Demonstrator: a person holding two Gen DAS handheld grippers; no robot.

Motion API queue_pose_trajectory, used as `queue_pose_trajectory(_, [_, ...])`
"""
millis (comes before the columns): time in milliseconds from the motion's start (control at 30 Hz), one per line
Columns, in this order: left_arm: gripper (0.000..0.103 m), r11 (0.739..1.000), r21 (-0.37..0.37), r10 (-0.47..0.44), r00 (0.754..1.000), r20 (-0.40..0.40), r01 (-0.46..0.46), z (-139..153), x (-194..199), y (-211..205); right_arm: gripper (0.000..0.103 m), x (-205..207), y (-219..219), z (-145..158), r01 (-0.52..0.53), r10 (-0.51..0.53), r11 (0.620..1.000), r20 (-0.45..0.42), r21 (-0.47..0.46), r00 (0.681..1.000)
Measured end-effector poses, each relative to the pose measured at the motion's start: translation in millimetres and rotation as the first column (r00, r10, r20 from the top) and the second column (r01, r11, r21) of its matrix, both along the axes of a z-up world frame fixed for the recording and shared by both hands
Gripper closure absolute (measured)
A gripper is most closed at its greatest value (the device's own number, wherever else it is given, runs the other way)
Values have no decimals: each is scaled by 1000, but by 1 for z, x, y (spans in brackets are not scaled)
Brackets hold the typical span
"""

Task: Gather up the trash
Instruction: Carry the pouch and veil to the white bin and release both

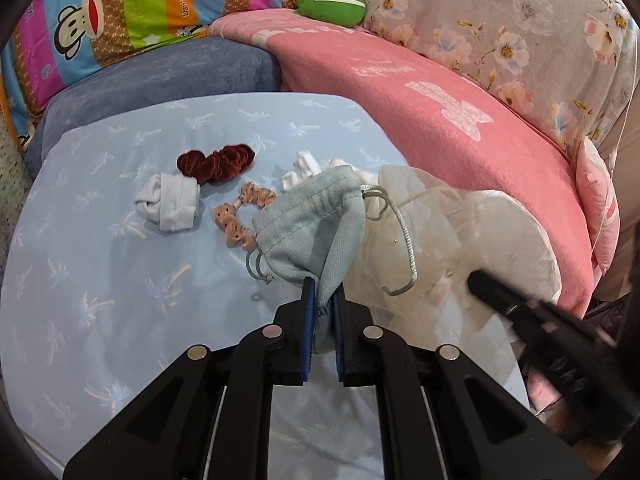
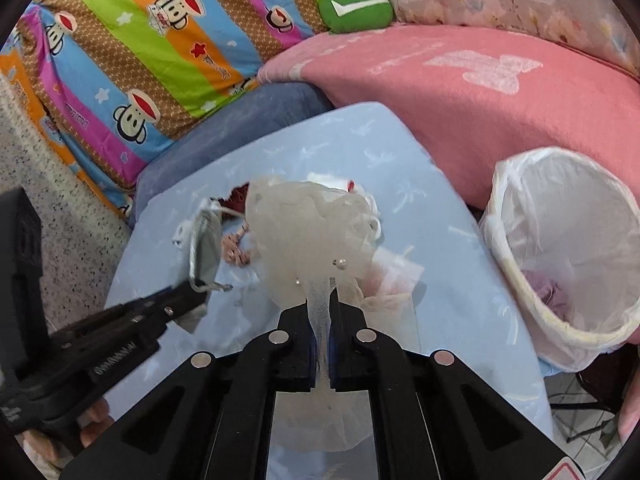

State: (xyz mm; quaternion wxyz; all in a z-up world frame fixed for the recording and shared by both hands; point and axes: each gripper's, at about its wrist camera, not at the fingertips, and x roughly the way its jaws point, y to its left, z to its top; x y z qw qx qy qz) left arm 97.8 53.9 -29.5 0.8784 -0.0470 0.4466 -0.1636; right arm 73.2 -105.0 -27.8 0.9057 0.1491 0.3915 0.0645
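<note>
Pale-blue denim fills the left tool point(image 1: 323, 292), whose blue pads are closed tight on a corner of a small drawstring pouch point(image 1: 316, 222) lifted over the palm-print tabletop point(image 1: 100, 280). Just beyond the pouch lie a peach dotted scrunchie point(image 1: 240, 218), a rolled white sock point(image 1: 170, 202) and a dark red scrunchie point(image 1: 218, 162); a sheer white mesh bag point(image 1: 432, 216) hangs touching the pouch's right side, beside the right tool's black body point(image 1: 532, 312).

From the right wrist, the right tool point(image 2: 322, 304) is pinched shut on a neck of that mesh bag point(image 2: 308, 232), which is studded with small pearls. Right of the bag, a bin lined with white plastic point(image 2: 560, 256) stands at the tabletop's edge against a pink blanket point(image 2: 460, 92). The left tool point(image 2: 176, 304) holds the pouch point(image 2: 204, 240) left of the bag.
</note>
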Motion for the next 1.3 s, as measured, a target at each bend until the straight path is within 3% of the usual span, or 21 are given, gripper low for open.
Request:
queue_pose_trajectory(367, [94,997,-19,-68,993,97,71,41,-2,-29,99,-15,-32,108,69,-67,998,251,3,966])
queue_pose_trajectory(567, [94,990,-20,-133,982,135,136,56,0,-56,99,-22,-67,138,154,-144,988,316,-9,938])
queue_pose_trajectory(833, [94,968,-10,-247,957,149,252,62,5,-111,99,-32,-118,134,262,-247,965,312,-7,917])
queue_pose_trajectory(1300, [93,909,-19,-412,902,127,417,50,7,-196,99,-37,-188,96,382,-374,924,234,13,897])
